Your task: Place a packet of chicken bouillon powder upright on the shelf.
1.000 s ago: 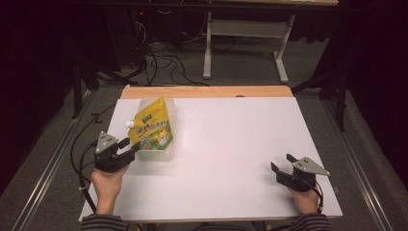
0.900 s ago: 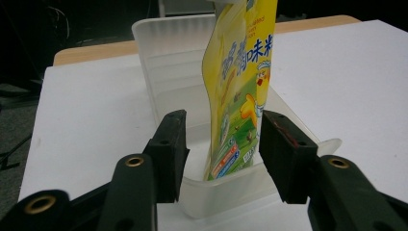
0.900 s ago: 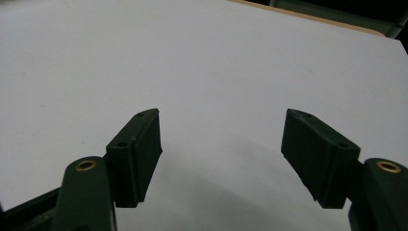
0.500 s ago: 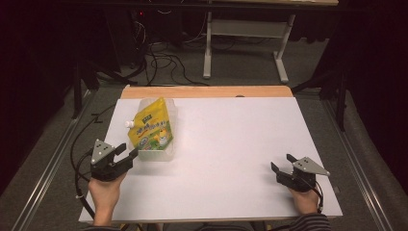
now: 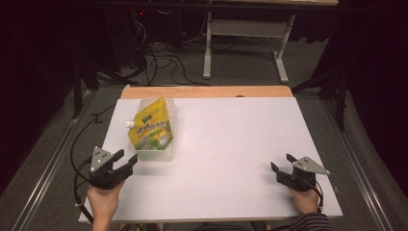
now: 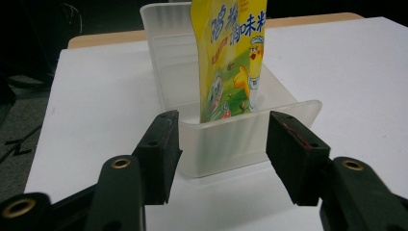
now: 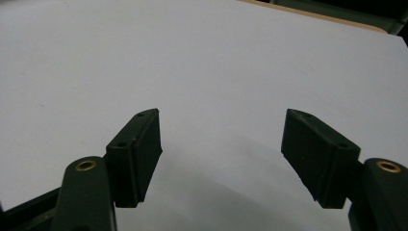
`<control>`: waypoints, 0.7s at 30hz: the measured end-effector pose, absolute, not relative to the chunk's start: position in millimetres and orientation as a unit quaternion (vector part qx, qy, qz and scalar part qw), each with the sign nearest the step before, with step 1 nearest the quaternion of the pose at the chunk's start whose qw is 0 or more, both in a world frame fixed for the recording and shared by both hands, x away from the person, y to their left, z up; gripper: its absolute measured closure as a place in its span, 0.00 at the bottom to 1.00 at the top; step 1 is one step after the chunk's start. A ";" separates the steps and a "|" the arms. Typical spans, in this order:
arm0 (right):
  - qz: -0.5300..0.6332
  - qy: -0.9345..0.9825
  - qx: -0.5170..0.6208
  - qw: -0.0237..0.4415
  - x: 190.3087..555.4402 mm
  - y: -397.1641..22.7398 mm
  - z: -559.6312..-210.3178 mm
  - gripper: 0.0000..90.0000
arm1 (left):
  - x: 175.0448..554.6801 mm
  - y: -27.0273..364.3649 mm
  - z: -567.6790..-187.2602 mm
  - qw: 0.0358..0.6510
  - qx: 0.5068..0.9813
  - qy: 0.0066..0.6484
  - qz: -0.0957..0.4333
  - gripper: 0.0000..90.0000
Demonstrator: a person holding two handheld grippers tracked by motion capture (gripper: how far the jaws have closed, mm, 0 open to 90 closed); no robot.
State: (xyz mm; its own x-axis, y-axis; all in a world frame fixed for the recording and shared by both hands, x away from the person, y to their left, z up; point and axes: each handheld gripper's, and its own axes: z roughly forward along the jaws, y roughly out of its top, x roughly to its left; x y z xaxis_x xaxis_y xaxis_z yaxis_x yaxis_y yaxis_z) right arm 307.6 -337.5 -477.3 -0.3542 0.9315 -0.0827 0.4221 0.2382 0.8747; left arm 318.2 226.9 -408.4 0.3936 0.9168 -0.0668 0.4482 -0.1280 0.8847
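Note:
A yellow spouted drink pouch [image 5: 151,127] with a white cap stands leaning in a clear plastic bin [image 5: 156,155] at the table's left. In the left gripper view the pouch [image 6: 231,62] rises inside the bin [image 6: 173,62], just past the fingertips. My left gripper [image 5: 126,161] [image 6: 223,149] is open at the bin's near wall. Its jaws have just been opening, and the pads press on nothing. My right gripper [image 5: 281,162] [image 7: 221,144] rests open near the front right of the table, with bare white surface between its jaws.
The white tabletop [image 5: 231,154] has a wooden strip [image 5: 207,91] along its far edge. Beyond it are floor cables and a desk frame [image 5: 245,29]. Metal rails run along both sides of the table.
My left gripper has drawn back from the pouch toward the near edge with its jaws widening. The pouch has stayed in the bin and stands a little straighter. The right gripper has not moved.

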 end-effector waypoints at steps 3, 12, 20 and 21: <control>0.402 0.717 0.474 0.315 307.8 -337.8 -477.4 0.34 | 314.0 226.3 -410.8 0.451 0.704 0.481 0.264 0.47; 0.400 0.719 0.475 0.312 309.1 -338.3 -477.5 0.34 | 305.0 220.1 -418.1 0.477 0.703 0.464 0.253 0.45; 0.401 0.718 0.475 0.314 308.7 -338.8 -477.3 0.34 | 303.1 210.6 -424.0 0.480 0.711 0.455 0.238 0.44; 0.401 0.718 0.475 0.314 308.8 -338.9 -477.3 0.34 | 302.8 209.1 -424.8 0.481 0.712 0.453 0.237 0.44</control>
State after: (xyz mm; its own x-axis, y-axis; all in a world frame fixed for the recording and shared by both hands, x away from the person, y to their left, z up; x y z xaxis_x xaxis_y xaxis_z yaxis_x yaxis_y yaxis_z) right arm 308.8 -338.9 -477.3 -0.3514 0.9336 -0.0705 0.4299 0.2278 0.8737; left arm 302.8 209.1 -424.8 0.4765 0.8736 -0.0987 0.4165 -0.1255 0.9004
